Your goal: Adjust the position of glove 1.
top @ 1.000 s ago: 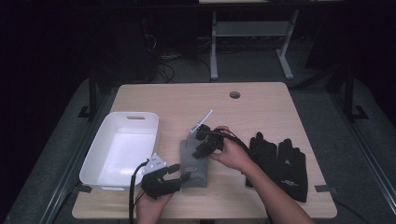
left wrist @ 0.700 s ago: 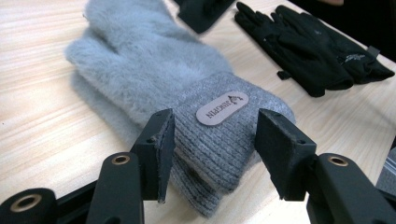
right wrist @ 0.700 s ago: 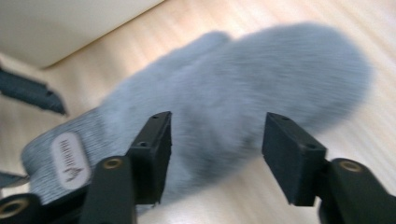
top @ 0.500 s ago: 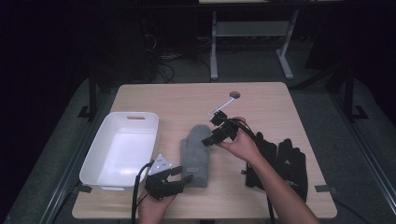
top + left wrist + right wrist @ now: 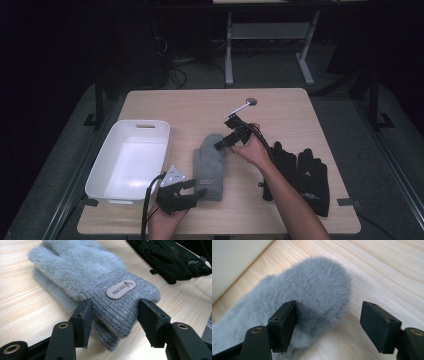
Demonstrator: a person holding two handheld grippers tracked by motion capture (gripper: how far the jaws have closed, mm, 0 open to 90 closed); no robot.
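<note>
1. Our left gripper (image 5: 192, 192) sits at the lower middle of the high view, its jaws partly spread around the knitted cuff of the grey mitten (image 5: 210, 162); in the left gripper view the pads (image 5: 86, 315) flank the cuff (image 5: 120, 307), though we cannot tell whether they press it.
2. Our right gripper (image 5: 225, 144) hangs at the centre of the high view, over the mitten's fluffy tip. Its jaws have just been opening and now stand wide, with the tip (image 5: 317, 290) between them, ungripped.
3. The mitten lies flat on the bench (image 5: 200, 107), probably pinned at the cuff so it stays straight.
4. A white bin (image 5: 130, 162) waits at the left; black gloves (image 5: 300, 172) lie at the right.
</note>
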